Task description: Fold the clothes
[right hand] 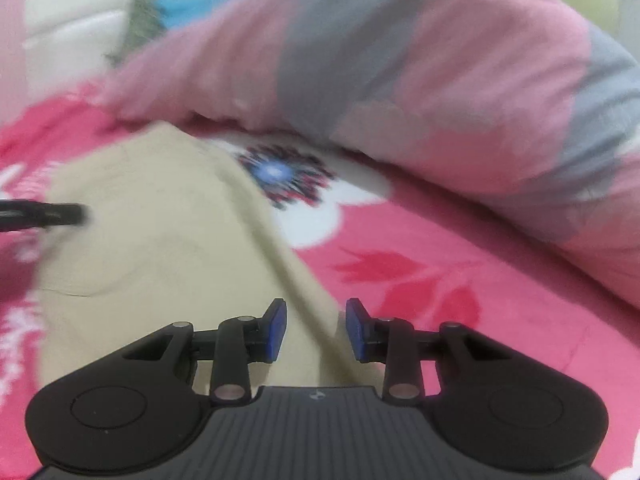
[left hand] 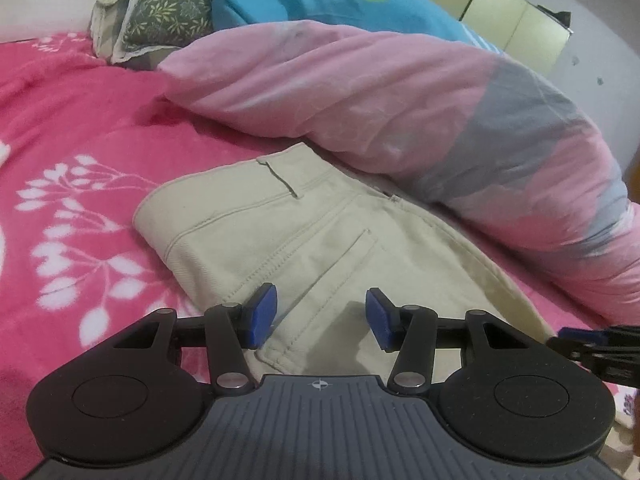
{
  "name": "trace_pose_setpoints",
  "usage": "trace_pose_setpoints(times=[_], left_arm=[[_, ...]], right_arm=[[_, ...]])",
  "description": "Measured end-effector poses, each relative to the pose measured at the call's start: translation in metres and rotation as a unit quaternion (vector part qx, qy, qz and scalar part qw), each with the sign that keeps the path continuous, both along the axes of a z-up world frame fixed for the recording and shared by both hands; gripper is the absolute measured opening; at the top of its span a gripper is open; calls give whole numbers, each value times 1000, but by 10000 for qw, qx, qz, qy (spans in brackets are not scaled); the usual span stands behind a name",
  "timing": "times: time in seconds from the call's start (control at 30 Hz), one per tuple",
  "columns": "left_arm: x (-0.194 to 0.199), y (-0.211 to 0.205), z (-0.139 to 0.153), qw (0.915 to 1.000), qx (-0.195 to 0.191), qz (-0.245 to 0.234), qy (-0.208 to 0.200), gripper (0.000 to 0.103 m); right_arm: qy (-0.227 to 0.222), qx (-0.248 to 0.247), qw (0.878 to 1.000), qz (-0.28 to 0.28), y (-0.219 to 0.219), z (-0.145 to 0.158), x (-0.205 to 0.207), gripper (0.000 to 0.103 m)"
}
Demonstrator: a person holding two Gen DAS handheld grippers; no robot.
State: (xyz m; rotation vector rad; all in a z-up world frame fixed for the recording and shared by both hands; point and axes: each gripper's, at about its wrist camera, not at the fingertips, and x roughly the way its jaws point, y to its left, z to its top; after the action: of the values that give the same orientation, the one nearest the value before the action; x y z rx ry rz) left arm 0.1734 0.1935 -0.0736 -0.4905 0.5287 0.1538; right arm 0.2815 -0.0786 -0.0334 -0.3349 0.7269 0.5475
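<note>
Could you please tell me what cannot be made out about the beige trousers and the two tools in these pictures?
- Beige trousers: in the left wrist view their near end is hidden behind the left tool, and the pink quilt borders their far edge.
- Right wrist view: blurred, so the trousers' seams and folds are unreadable.
- Right tool: its pads are apart over the trousers' edge; contact cannot be told.

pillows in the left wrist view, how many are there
2: a green leafy pillow at the top left, and a blue pillow right beside it, behind the pink and grey duvet, which may hide others.
</note>
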Motion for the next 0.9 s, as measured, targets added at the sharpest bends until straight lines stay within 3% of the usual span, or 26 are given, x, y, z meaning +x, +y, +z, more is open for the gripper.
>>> trace_pose_setpoints(times=[0.07,0.13,0.2,0.27,0.3,0.43,0.53,0.67,0.9], left_arm=[[1,-1,0,9999,101,-16,3,49],[2,-3,0,9998,173,-27,1,49],[1,-4,0,9998,220,-31,-4,49],[1,-5,1,9997,251,-29,-7,49],[1,-5,1,9996,266,-30,-10,49],[-2,-4,5,9997,235,11,-110,50],[-11,-7,12,9990,245,22,-378,50],[-20,-26,20,9953,401,-511,-717,52],[-15,-79,11,9837,406,-1700,-426,52]], right_arm=[[295,268,9978,-535,-11,-11,25,33],[621,769,9878,-1207,-35,-17,48,33],[927,1332,9682,-1904,-66,-20,62,33],[1129,1876,9421,-2540,-103,-16,60,34],[1111,2048,9349,-2677,-118,-10,51,34],[782,2442,9213,-2924,-178,30,-38,35],[393,2311,9157,-3264,-223,50,-110,36],[162,1966,8887,-4138,-287,51,-207,39],[265,1947,8331,-5170,-355,32,-291,42]])
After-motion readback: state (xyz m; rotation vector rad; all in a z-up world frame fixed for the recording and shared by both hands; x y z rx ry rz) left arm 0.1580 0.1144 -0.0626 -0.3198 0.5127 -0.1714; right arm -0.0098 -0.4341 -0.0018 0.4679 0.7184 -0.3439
